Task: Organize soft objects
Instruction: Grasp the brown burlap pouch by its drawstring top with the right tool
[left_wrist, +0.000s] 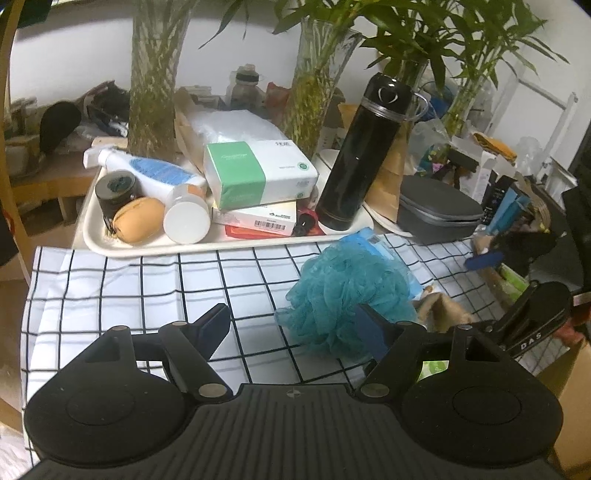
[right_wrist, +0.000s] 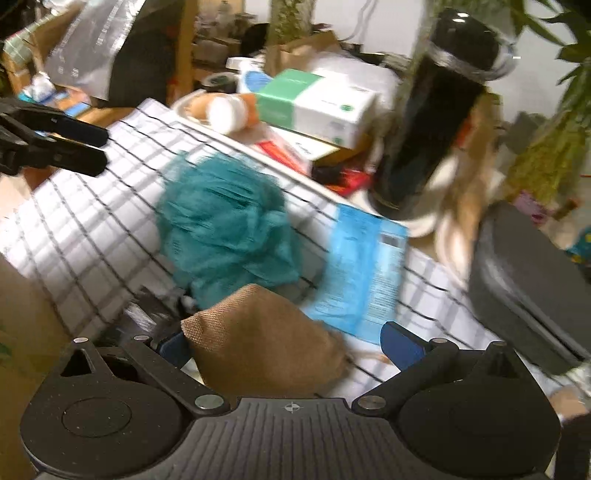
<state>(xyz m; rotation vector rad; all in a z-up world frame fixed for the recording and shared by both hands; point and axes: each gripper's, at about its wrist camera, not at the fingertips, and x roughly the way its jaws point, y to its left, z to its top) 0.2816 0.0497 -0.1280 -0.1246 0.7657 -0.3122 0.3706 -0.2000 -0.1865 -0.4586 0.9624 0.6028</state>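
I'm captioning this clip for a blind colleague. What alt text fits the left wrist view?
An open left gripper hovers over a checked cloth, with a teal bath pouf by its right finger. Behind, a white tray holds a tissue box, bottles and a black flask; the right gripper enters at right.

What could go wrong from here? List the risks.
1. The right gripper has open jaws around the brown fabric pouch; only one pad seems to touch, so closing may nudge it away.
2. The teal bath pouf lies just beyond and could snag.
3. The tall black flask nearby might tip.
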